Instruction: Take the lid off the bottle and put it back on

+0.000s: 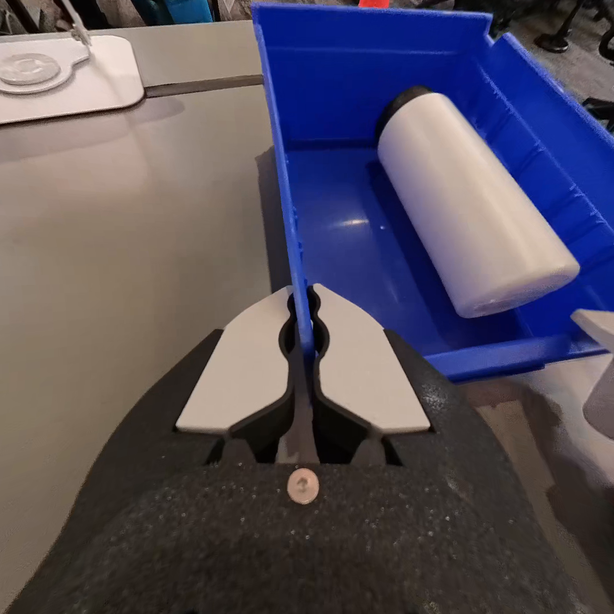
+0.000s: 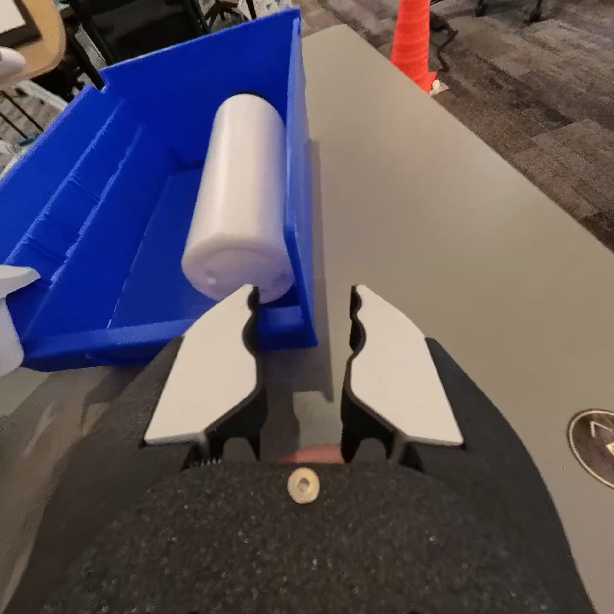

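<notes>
A white bottle (image 1: 465,206) with a black lid (image 1: 398,103) lies on its side in a blue plastic bin (image 1: 349,83), with the lid at the far end. My left gripper (image 1: 302,289) is shut on the bin's left wall (image 1: 285,186), with both pads pressed on the thin blue edge. In the right wrist view the bottle (image 2: 242,199) lies against the bin's right wall (image 2: 297,166). My right gripper (image 2: 304,292) is open at the bin's near right corner. That wall stands between its fingers and neither pad presses on it. The lid is hidden in this view.
The bin stands on a grey table (image 1: 133,232). A white stand base (image 1: 66,76) sits at the table's far left. An orange cone (image 2: 412,43) stands on the floor beyond the table's right edge. A round dark emblem (image 2: 594,448) marks the table at the right.
</notes>
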Demonstrator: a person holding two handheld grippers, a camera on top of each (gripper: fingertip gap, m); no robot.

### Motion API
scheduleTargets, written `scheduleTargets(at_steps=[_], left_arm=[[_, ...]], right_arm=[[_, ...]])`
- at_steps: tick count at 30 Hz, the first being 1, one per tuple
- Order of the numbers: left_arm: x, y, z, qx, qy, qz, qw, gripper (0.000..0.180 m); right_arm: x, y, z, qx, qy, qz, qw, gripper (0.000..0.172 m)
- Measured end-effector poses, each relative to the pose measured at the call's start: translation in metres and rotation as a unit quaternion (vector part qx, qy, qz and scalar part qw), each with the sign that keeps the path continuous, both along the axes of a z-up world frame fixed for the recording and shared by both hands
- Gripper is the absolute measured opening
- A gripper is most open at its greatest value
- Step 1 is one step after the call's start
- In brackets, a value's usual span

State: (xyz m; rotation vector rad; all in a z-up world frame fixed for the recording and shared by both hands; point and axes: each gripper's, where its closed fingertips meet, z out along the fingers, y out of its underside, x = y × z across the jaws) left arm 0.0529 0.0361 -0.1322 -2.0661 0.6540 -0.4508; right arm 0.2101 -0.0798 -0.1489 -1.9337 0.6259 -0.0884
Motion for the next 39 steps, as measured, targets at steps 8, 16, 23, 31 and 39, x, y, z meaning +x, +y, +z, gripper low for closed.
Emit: scheduleTargets(at_steps=[8, 16, 23, 31, 39], left_arm=[[-0.049, -0.017, 0.002, 0.019, 0.009, 0.006, 1.0, 0.004], [-0.161, 0.003, 0.038, 0.068, -0.009, 0.078, 0.995, 0.004], [-0.289, 0.047, 0.037, 0.054, 0.0, 0.146, 0.988, 0.004], [-0.323, 0.066, 0.007, -0.014, -0.066, 0.107, 0.992, 0.014], [-0.364, 0.058, 0.161, 0.135, -0.074, 0.069, 0.986, 0.077]], right_arm=[[-0.031, 0.012, 0.011, -0.006, -0.069, 0.043, 0.997, 0.004], [-0.131, 0.049, 0.045, 0.062, -0.091, 0.104, 0.988, 0.002], [-0.257, 0.115, 0.039, 0.059, -0.077, 0.178, 0.979, 0.002], [-0.308, 0.143, 0.017, 0.025, -0.097, 0.226, 0.969, 0.017], [-0.319, 0.079, 0.059, 0.146, -0.104, 0.392, 0.902, 0.044]])
